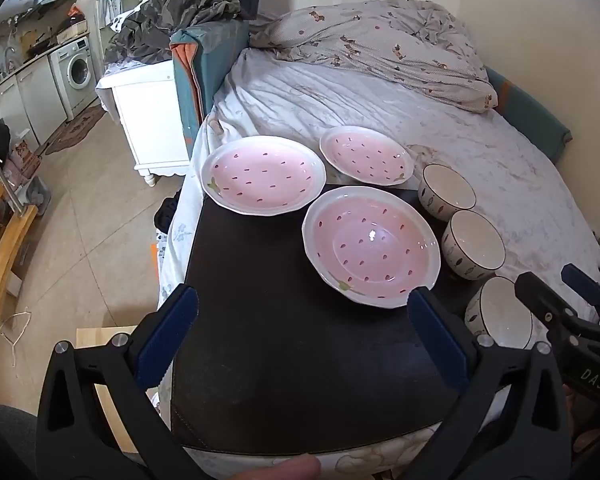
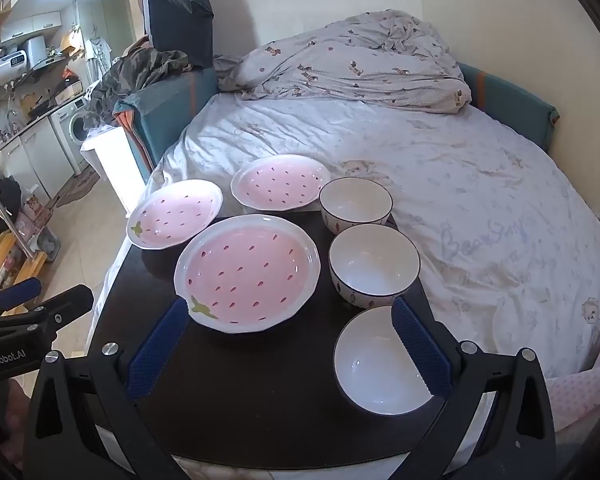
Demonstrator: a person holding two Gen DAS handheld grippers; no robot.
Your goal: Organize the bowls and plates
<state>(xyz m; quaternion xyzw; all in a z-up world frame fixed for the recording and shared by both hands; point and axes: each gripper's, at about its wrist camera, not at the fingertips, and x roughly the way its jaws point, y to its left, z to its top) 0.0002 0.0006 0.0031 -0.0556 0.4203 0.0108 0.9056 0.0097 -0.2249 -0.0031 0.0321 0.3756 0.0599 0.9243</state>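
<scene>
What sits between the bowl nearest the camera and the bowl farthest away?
A third white bowl, the middle bowl, sits between the nearest bowl and the farthest bowl, making a row. The right wrist view shows it best.

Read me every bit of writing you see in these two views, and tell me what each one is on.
"DAS": on the right gripper, seen from the left wrist.
"GenRobot.AI": on the left gripper, seen from the right wrist.
"Bear...": faint cursive print on the bedsheet; the rest is too pale to read.
Display on the white appliance on the kitchen shelf: too small to read.
</scene>
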